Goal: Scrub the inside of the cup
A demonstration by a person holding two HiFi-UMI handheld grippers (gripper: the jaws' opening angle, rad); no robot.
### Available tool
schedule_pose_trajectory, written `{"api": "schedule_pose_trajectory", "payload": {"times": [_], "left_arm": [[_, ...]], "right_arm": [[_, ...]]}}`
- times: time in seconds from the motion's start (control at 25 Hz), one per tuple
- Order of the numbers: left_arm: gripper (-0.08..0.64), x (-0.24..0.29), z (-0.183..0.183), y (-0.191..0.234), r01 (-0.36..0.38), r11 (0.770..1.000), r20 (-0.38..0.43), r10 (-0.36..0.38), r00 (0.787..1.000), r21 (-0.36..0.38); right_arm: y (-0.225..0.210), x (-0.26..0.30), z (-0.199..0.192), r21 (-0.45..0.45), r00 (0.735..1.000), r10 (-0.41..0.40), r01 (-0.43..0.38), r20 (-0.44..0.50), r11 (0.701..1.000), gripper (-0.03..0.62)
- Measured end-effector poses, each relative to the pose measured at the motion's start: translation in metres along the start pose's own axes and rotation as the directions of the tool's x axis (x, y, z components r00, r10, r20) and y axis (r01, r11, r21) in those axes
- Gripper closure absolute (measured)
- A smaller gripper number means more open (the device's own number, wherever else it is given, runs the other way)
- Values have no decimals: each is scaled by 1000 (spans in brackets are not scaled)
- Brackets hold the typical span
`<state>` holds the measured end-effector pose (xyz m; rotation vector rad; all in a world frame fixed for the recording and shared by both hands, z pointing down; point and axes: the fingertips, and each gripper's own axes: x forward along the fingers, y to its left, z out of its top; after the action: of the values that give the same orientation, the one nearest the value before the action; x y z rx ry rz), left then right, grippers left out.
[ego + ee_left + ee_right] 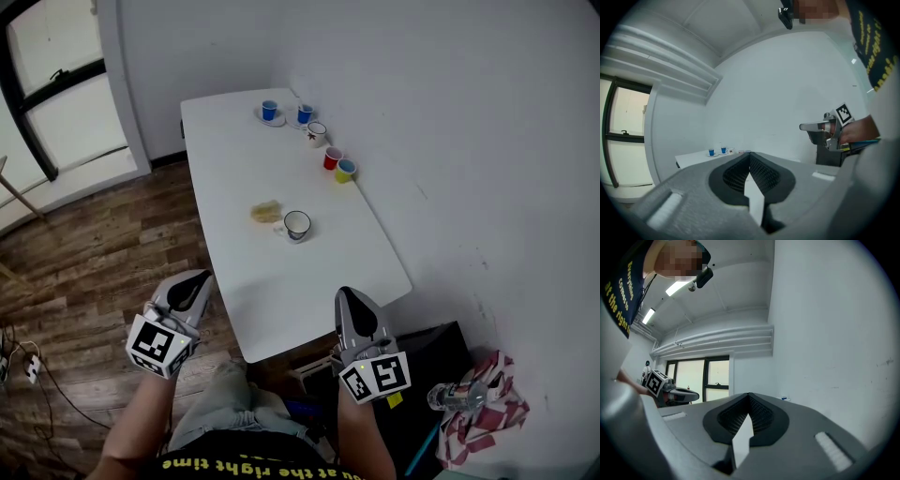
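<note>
While left tongs (199, 279), right tongs (346, 294) hover clenched, empty, white cup (297, 225) sits on table (239, 159) well ahead.

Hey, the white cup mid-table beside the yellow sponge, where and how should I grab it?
Likely the outer wall of the white cup, jaws spanning it from its right side. It stands upright with its mouth open upward, and the sponge lies close on its left, crowding that approach.
</note>
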<state>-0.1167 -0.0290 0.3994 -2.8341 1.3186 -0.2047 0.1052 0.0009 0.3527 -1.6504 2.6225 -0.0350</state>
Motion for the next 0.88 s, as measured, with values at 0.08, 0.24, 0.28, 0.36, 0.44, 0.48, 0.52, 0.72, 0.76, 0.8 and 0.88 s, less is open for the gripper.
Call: {"api": "schedule_pose_trajectory", "payload": {"times": [0.08,0.24,0.28,0.36,0.44,0.48,0.52,0.72,0.76,0.8,0.88], "left_arm": [[558,6,-1,2,4,1000,-1,-4,1000,-3],[558,21,-1,7,24,1000,4,-24,1000,-10],[558,25,-1,10,28,1000,5,-28,1000,-13],[558,33,-1,16,36,999,2,-36,999,-13],[558,42,0,22,39,999,-1,-39,999,-15],[558,47,1,25,39,999,-4,-39,999,-22],[558,51,2,28,38,999,-6,-38,999,-31],[558,74,0,45,56,998,3,-56,998,-28],[558,78,-1,49,58,998,1,-58,998,-30],[558,82,-2,53,60,998,0,-60,998,-33],[558,90,-4,61,66,997,-1,-66,998,-34]], "right_arm": [[-3,2,-3,6,1000,-6,6,-8,1000,588],[-9,12,-7,5,1000,-17,17,-21,1000,588],[-10,16,-7,2,1000,-17,17,-25,1000,588],[-13,24,-6,-6,999,-17,17,-30,1000,588],[-17,33,-3,-11,999,-20,20,-30,1000,588],[-20,37,-2,-12,999,-22,22,-29,1000,588],[-23,42,-1,-13,999,-24,24,-28,1000,588],[-31,68,-1,-20,999,-29,28,-34,999,588],[-32,72,-2,-21,999,-32,31,-34,999,588],[-34,77,-2,-22,999,-35,34,-36,999,588],[-37,86,-3,-26,998,-42,41,-43,999,588]]}}
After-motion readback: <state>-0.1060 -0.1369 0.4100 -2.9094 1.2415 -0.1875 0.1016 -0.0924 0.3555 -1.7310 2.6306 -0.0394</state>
